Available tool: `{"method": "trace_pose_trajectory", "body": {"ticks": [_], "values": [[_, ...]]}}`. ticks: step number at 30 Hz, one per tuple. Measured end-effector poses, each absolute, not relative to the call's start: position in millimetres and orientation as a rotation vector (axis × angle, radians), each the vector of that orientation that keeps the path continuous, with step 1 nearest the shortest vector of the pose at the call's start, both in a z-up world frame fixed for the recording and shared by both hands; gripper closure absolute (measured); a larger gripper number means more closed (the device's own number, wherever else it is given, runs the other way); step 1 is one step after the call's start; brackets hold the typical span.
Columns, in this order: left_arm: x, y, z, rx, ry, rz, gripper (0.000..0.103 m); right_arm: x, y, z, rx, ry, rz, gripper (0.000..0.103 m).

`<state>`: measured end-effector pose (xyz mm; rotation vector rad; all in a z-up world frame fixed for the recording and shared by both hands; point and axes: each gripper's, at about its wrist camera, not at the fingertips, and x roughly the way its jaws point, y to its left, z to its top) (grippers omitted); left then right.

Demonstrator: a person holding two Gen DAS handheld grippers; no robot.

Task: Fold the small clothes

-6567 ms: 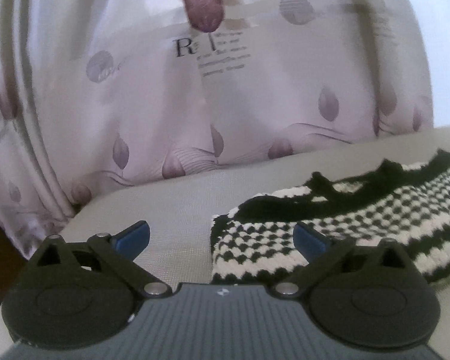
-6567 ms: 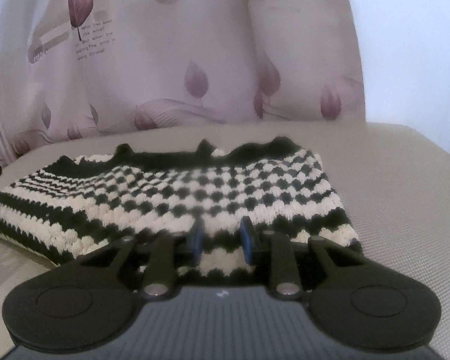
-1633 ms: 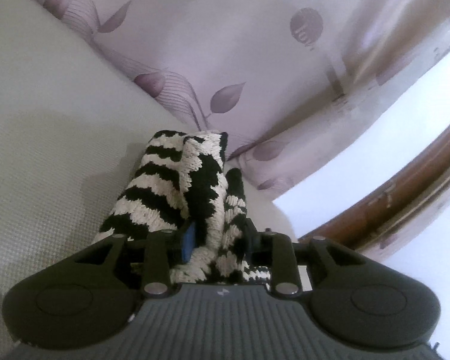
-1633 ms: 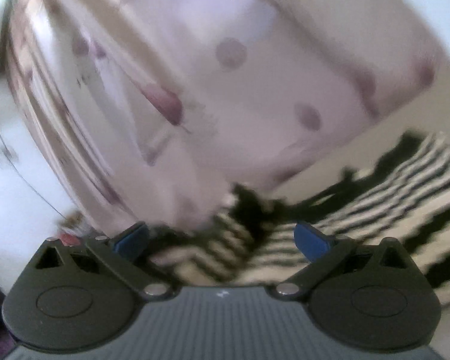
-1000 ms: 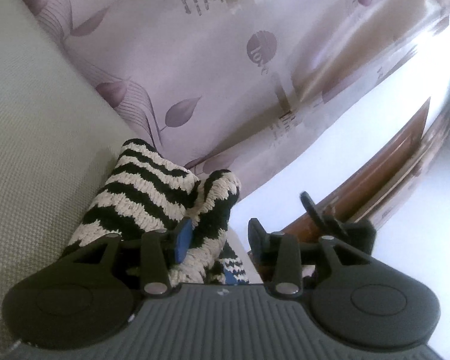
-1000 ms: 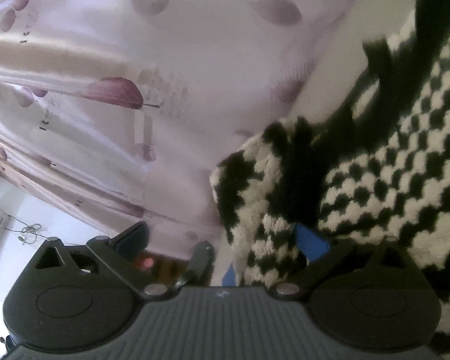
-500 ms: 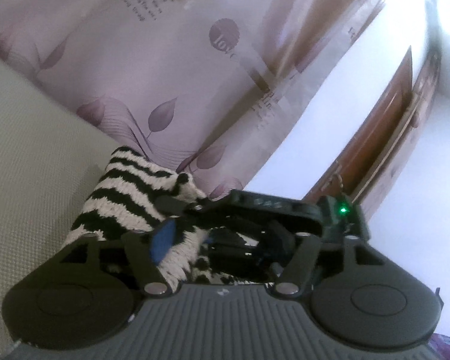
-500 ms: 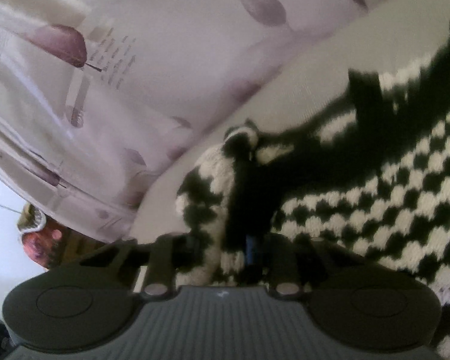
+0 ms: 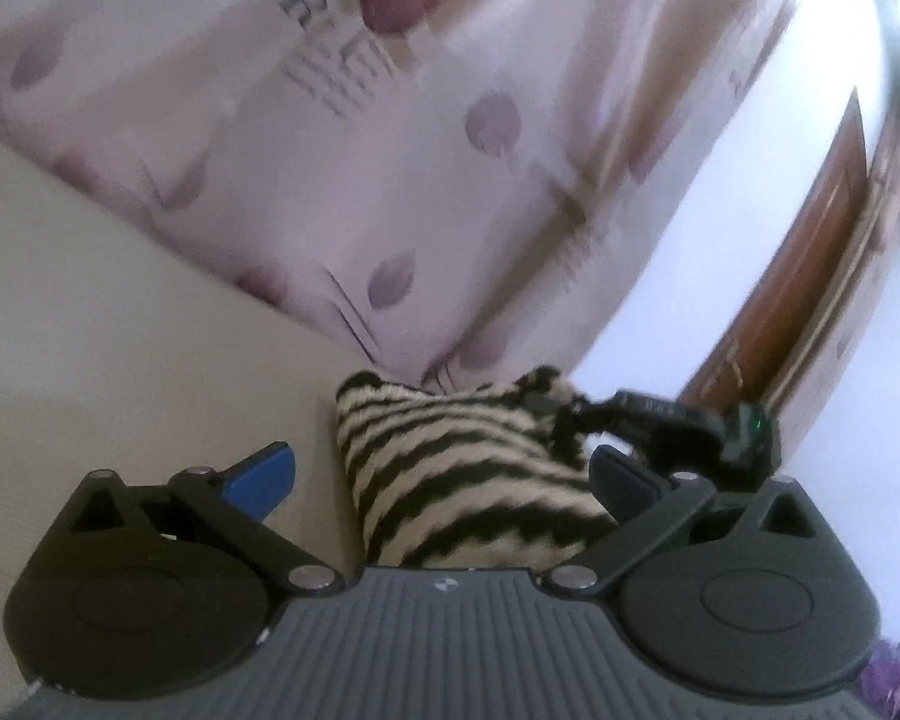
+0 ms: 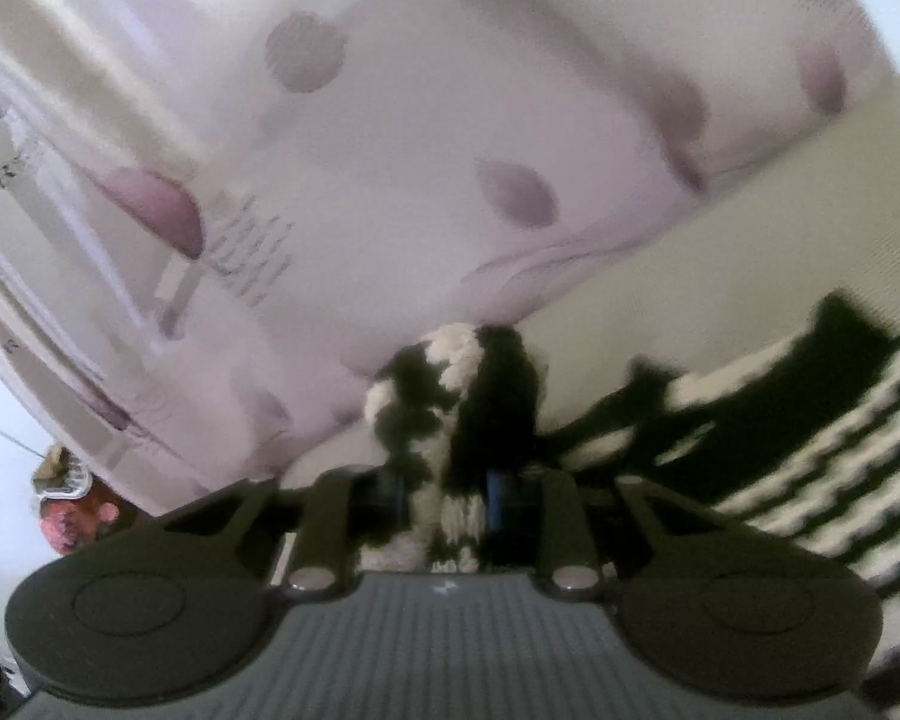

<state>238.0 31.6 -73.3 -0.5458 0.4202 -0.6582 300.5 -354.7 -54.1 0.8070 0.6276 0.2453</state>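
Note:
The black-and-white knitted garment [image 9: 468, 474] lies on the beige cushion [image 9: 120, 324]. In the left wrist view my left gripper [image 9: 444, 474] is open, its blue pads wide apart on either side of the folded knit, not gripping it. My right gripper [image 9: 678, 426] shows there at the knit's far right corner. In the right wrist view my right gripper [image 10: 444, 492] is shut on a bunched corner of the garment [image 10: 456, 420], and the rest of the knit [image 10: 840, 420] spreads to the right.
A pale purple leaf-print curtain [image 9: 330, 150] hangs right behind the cushion. A brown wooden door frame [image 9: 810, 264] and white wall stand at the right. Bare cushion [image 10: 780, 252] lies beyond the knit.
My left gripper has opened and let go of the knit. My right gripper has closed on the garment's corner and keeps hold of it.

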Motion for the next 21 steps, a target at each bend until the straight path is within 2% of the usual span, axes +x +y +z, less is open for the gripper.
{"method": "trace_pose_trajectory", "body": {"ticks": [11,21], "values": [[252.3,-49.9,-84.5,-0.421,0.409,-0.761,0.0,286.0,-414.2,-68.2,0.663,0.642,0.119,0.08],[244.2,-85.8,-70.0,-0.329,0.324,-0.758,0.001,285.8,-427.5,-70.1,0.352,0.643,0.065,0.08]]}}
